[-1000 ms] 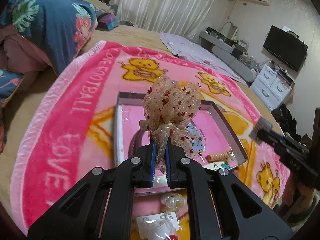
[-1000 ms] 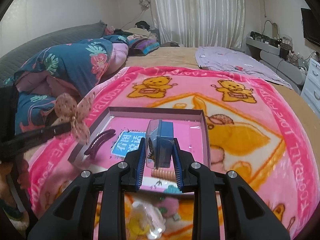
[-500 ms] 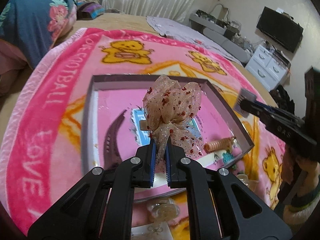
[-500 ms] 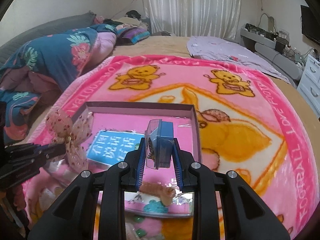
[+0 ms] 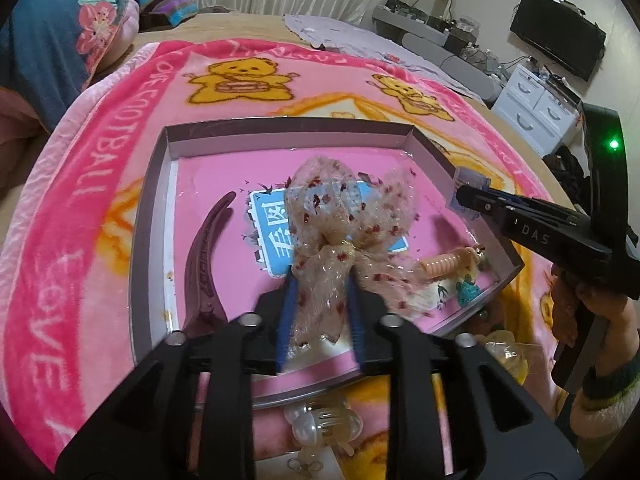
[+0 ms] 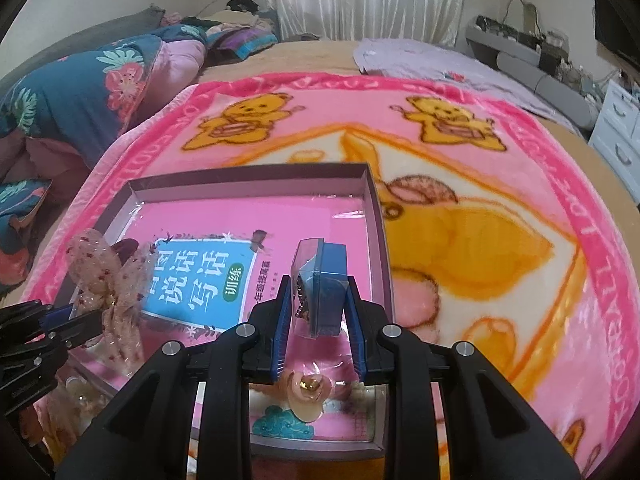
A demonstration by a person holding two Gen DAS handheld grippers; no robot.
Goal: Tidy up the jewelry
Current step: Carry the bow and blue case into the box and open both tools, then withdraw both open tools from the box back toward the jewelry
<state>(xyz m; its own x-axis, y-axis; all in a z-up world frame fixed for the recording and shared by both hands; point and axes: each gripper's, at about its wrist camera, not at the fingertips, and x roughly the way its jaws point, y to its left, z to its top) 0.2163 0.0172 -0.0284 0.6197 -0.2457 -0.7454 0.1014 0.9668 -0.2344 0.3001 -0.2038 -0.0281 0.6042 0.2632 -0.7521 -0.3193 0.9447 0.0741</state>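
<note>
On the left, the left wrist view alone shows a dark maroon hair clip (image 5: pixel 206 264) lying along the left side of the shallow box (image 5: pixel 288 132). The left gripper (image 5: pixel 320 312) has its jaws just parted, and the sheer bow hair clip (image 5: pixel 348 236) sits loosely between the blue pads over the box's middle; whether the pads touch it is hard to tell. A blue printed card (image 5: pixel 276 240) lies under the bow, partly covered. Toward the right, a coiled peach hair tie (image 5: pixel 446 262) lies in the box's corner.

The right wrist view shows the card's print plainly, and the right gripper (image 6: pixel 318 312) closed on a small clear case with a blue insert (image 6: pixel 324 280), held over the box's right part near its wall. The piece inside the case is too small to make out. Pale clips below the box are cut off by the grippers.
</note>
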